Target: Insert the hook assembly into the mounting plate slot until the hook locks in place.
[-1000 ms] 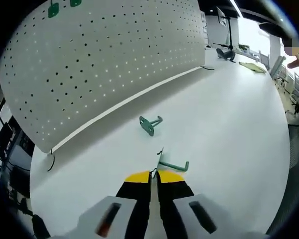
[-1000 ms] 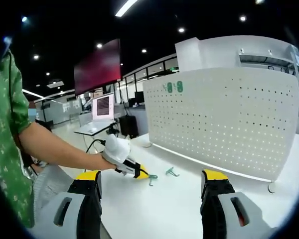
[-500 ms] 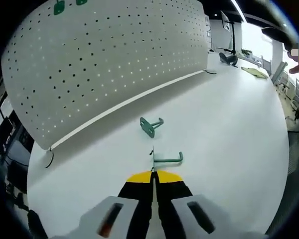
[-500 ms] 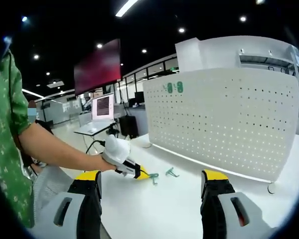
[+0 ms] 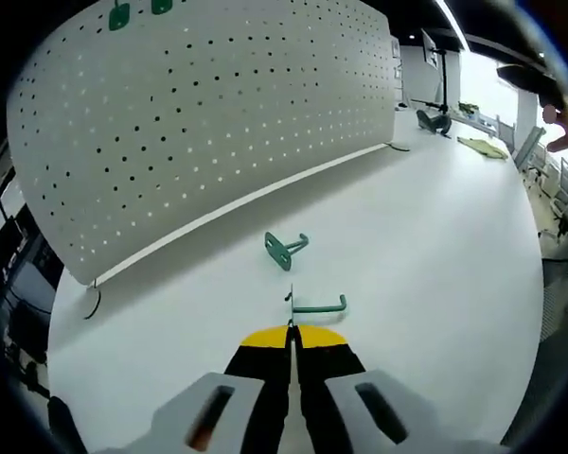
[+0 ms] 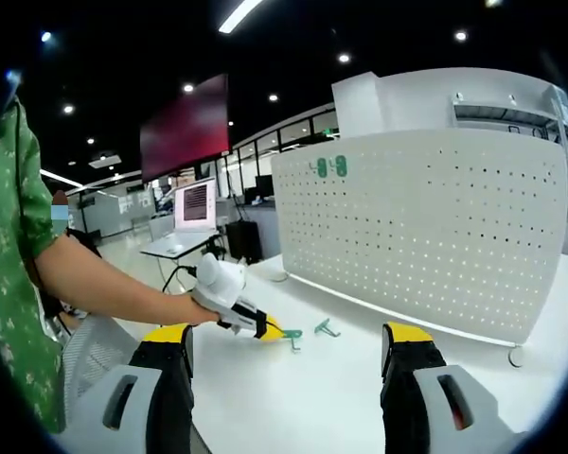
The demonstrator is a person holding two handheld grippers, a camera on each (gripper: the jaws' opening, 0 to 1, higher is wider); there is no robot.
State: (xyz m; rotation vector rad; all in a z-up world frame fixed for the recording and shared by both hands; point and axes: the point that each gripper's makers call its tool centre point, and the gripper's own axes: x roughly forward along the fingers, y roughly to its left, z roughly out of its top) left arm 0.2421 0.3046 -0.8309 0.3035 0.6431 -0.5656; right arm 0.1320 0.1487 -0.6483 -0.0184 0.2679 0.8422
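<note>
A wide white table [image 5: 426, 218] runs across both views, and a tall white pegboard [image 5: 199, 123] stands upright along its far edge, dotted with rows of small holes. Two small green plates [image 6: 330, 166] sit side by side high on the pegboard's upper corner. In the right gripper view a person in a green patterned sleeve [image 6: 9, 284] reaches an arm over the table, the hand wrapped around the left gripper [image 6: 265, 330].

In the left gripper view the left gripper [image 5: 290, 328] has its yellow-tipped black jaws pressed together, pinching the flat plate end of a green hook [image 5: 317, 305]; the hook's rod points off to the view's right, ends in a short upturned tip, and hangs just above the table surface. A second green hook [image 5: 284, 249] lies loose on the table beyond it, between the held one and the pegboard, its round plate toward the camera and its bent rod pointing away; the two are near but apart.

The right gripper [image 6: 290, 359] is held back from the table edge with its two jaws spread wide and nothing between them, well apart from both hooks
</note>
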